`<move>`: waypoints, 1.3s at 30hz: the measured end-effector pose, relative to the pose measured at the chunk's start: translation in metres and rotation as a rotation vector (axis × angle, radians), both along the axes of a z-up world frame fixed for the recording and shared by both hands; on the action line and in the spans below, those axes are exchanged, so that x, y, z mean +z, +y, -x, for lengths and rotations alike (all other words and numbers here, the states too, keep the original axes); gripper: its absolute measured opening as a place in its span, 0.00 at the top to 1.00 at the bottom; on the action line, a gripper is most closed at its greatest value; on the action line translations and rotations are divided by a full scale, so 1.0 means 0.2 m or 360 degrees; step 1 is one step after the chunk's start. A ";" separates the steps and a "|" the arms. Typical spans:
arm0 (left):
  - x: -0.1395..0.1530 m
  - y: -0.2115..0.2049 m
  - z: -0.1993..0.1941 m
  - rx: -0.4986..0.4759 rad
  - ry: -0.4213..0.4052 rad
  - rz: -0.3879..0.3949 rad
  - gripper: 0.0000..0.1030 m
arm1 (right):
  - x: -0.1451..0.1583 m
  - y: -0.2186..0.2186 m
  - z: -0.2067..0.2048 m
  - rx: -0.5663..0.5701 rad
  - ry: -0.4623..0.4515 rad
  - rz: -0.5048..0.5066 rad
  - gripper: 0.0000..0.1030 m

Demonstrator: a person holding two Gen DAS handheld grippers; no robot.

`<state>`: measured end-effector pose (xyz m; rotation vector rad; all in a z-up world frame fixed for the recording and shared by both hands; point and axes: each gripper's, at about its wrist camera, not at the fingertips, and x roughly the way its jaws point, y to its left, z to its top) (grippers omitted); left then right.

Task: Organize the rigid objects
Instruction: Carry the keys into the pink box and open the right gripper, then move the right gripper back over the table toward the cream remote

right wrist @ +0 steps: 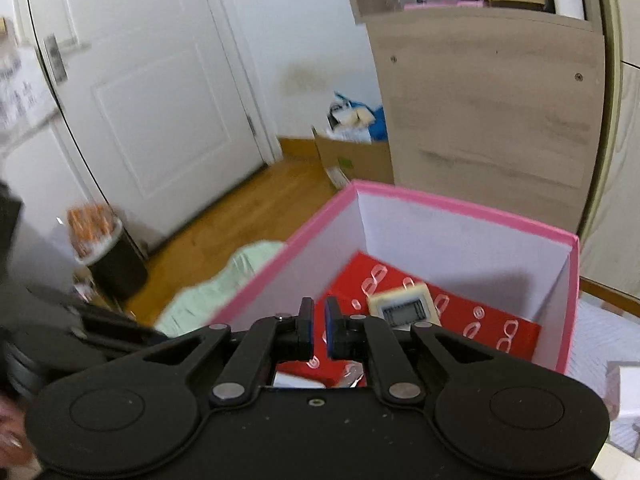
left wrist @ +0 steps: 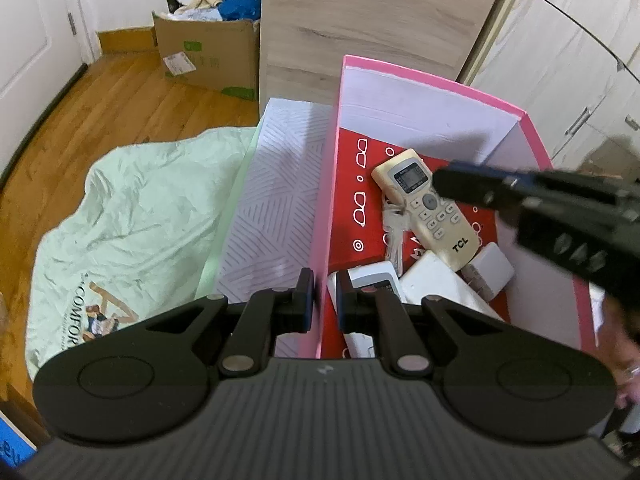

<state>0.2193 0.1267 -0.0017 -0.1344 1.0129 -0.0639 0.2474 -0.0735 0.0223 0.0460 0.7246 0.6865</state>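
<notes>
left hand-held gripper [left wrist: 320, 294] clamps the pink box [left wrist: 325, 200] wall | right hand-held gripper [right wrist: 319, 330] nearly closed, empty, above box | remote [left wrist: 428, 208] lies inside, at 1 o'clock from my left gripper | step: placing seems finished, I judge | next: fetch another rigid item

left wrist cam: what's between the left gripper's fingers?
The pink box's near wall: the left gripper straddles its edge, one finger outside, one inside. Nothing else sits in the gap. Shows only in the left wrist view.
</notes>
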 end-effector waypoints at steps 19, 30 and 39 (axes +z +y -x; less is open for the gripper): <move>0.00 0.01 -0.01 0.0011 0.0018 0.0010 0.92 | 0.31 -0.71 0.29 -0.0345 0.0011 0.0053 0.61; -0.01 0.01 0.00 -0.0002 0.0025 0.0003 0.92 | 0.05 -1.02 0.20 -0.0418 0.0178 0.0173 0.50; -0.01 0.01 0.00 0.0001 0.0028 0.0022 0.92 | -0.25 -1.27 0.09 -0.0514 0.0214 0.0238 0.45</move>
